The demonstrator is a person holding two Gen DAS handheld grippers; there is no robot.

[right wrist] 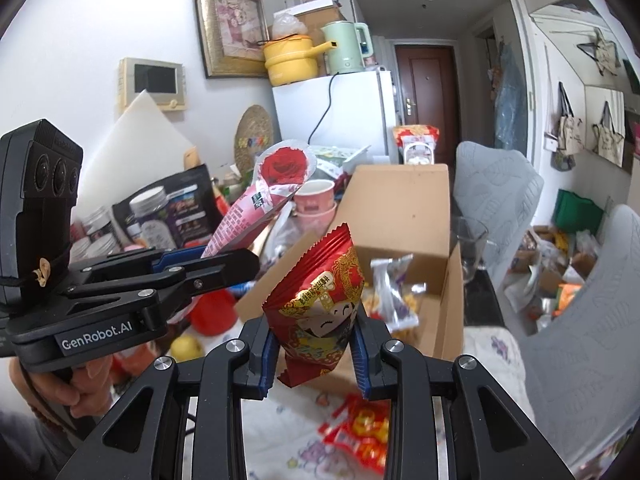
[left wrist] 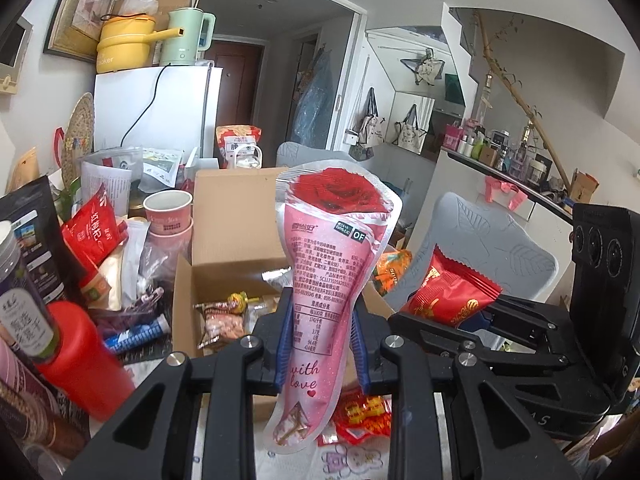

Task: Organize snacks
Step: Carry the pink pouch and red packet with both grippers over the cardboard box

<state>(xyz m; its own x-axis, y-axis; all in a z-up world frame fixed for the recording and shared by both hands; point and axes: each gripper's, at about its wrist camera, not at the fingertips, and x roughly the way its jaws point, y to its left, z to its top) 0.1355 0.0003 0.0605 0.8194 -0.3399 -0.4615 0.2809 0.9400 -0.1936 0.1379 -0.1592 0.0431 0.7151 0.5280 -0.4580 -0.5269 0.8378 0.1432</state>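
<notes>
My left gripper [left wrist: 320,320] is shut on a tall pink pouch with a red rose print [left wrist: 332,264], held upright above the table. In the right wrist view that same pink pouch [right wrist: 260,204] sticks up from the left gripper [right wrist: 230,260]. My right gripper [right wrist: 316,340] is shut on a red snack packet with a cartoon face [right wrist: 320,304]; in the left wrist view the red packet [left wrist: 448,292] shows at the right in the right gripper [left wrist: 472,316]. Just beyond both stands an open cardboard box [left wrist: 236,216] [right wrist: 400,200] holding several snacks.
Left of the box are pink paper cups [left wrist: 168,208], red bags, jars and a red bottle [left wrist: 84,356]. More red packets [right wrist: 360,436] lie on the patterned cloth below the grippers. Grey chairs [right wrist: 496,192] stand at the right. A white fridge [left wrist: 160,108] is behind.
</notes>
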